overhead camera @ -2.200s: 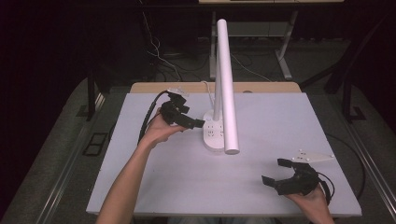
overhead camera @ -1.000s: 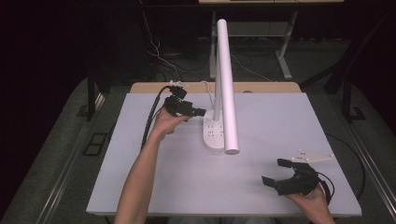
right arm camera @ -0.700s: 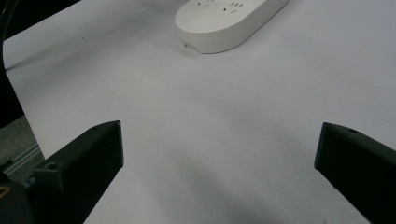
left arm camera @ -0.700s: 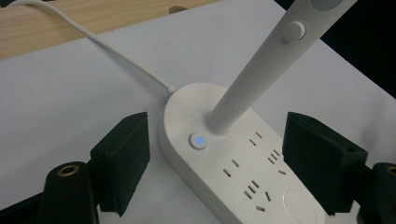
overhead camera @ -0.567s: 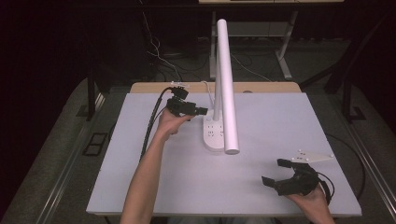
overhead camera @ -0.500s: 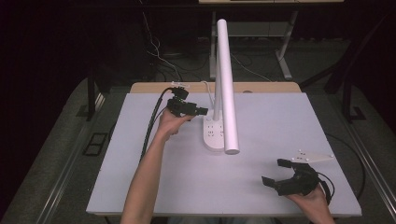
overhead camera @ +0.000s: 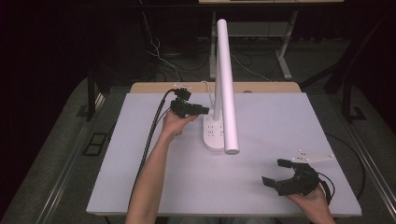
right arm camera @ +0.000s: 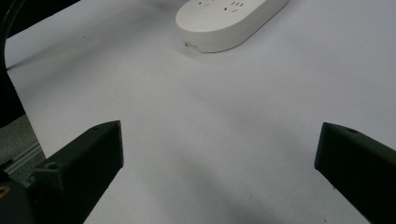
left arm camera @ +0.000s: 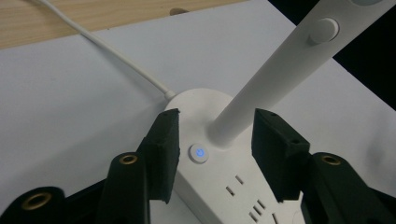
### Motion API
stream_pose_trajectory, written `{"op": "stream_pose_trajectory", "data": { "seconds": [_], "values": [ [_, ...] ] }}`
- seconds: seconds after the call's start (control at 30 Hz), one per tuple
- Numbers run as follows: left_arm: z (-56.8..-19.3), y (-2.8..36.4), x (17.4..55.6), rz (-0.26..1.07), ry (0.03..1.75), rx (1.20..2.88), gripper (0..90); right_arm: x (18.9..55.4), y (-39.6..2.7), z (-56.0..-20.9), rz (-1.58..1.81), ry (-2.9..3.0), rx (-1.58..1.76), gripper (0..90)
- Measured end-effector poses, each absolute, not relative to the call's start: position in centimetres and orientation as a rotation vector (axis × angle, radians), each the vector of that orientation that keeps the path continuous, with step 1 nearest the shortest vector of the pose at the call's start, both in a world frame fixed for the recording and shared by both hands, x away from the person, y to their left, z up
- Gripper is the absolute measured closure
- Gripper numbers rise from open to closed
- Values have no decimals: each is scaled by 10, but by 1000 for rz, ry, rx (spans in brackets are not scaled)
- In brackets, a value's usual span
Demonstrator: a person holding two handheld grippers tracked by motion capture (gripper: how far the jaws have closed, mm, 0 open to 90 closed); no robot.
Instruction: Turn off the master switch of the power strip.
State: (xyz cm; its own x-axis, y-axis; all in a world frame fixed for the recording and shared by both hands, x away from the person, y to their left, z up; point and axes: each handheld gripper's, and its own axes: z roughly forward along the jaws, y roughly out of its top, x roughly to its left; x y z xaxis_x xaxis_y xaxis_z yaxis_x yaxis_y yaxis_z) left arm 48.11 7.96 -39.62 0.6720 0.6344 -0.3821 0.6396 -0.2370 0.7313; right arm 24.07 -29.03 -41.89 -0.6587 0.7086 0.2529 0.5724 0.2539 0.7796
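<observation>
My left gripper (left arm camera: 212,135) at the white lamp base (overhead camera: 213,135) mid-surface, its fingers just closing around the lit power button (left arm camera: 199,153) and stem foot, not yet pressing, my right gripper (overhead camera: 280,172) resting near-right, fingers spread wide, holding nothing.

White lamp on a pale desk, black tools

The lamp (overhead camera: 226,84) is plain white, base (left arm camera: 219,158) and cord (left arm camera: 112,56) too; its round button (left arm camera: 199,153) glows blue; the desk (overhead camera: 280,126) is pale lavender-white with a light wood strip at the back; both the left hand-held gripper (overhead camera: 198,111) and right hand-held gripper (overhead camera: 276,173) are black.
</observation>
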Motion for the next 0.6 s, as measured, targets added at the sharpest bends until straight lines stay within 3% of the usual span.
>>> {"op": "stream_pose_trajectory", "data": {
  "seconds": [0.47,0.6],
  "values": [
    [-408,68,482,-3,1014,1940,827,241,-291,-419,1369,2366,1216,5],
    [-411,65,482,-3,1024,1939,860,241,-291,-419,1368,2367,1216,5]
  ]
}}
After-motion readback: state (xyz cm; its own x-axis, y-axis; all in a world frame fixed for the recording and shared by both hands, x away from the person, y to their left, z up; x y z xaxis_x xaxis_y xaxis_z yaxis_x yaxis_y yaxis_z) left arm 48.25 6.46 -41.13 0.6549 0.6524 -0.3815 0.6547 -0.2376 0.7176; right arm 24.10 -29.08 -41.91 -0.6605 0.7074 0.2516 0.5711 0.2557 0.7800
